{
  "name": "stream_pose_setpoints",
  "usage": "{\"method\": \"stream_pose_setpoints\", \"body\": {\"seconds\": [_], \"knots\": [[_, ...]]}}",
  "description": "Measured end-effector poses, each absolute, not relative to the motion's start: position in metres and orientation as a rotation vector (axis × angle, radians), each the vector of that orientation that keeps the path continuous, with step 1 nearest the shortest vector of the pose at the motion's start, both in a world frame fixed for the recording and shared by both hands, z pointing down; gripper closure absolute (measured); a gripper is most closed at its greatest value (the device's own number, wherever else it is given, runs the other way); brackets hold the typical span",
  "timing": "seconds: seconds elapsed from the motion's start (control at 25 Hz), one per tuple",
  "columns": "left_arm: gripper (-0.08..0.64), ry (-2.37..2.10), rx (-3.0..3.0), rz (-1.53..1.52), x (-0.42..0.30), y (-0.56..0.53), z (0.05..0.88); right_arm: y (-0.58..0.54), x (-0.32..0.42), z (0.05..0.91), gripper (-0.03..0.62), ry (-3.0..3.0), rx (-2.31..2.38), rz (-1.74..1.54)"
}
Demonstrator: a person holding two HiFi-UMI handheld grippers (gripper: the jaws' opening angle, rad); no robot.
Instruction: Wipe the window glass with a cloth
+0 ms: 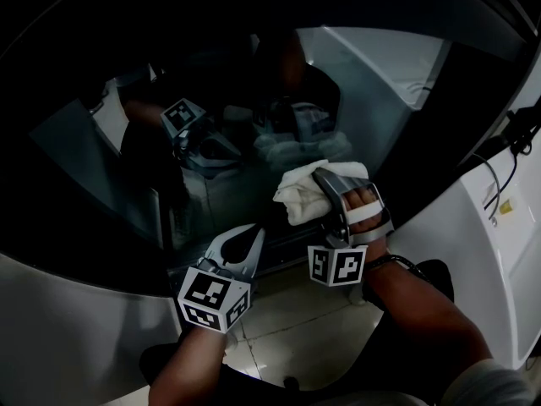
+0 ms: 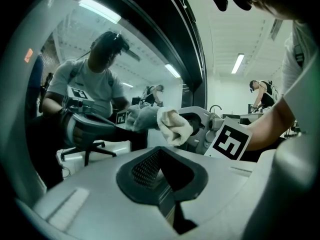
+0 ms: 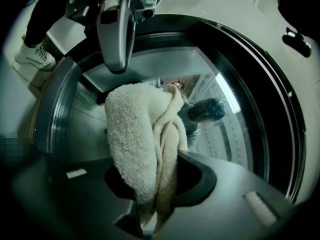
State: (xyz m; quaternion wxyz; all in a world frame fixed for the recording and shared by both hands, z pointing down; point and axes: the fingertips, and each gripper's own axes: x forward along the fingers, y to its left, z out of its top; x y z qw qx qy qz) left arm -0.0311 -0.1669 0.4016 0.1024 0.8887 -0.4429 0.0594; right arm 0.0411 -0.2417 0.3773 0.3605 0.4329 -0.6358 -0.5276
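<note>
Window glass [image 1: 211, 134], round and wide inside a dark rim [image 1: 478, 91]: looks mid-wipe, with the cloth [image 1: 300, 194] pressed to its lower right part, bunched and gripped tight in the right claw [image 1: 325, 183]. Offers plenty of bare pane up and to the left, so probably calls next for a steady sweep that way under firm pressure, turning short of the rim near on the right. Left claw [image 1: 243, 242] clenched on nothing, low beside the right one and apart from the cloth.
</note>
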Motion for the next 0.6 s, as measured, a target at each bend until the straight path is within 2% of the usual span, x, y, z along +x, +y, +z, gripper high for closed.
{"method": "stream_pose_setpoints", "body": {"seconds": [0.6], "knots": [[0.543,-1.303,2.630,0.172,-0.030,-0.167,0.401,-0.240,0.039,0.408,0.477,-1.636,1.032,-1.335]]}}
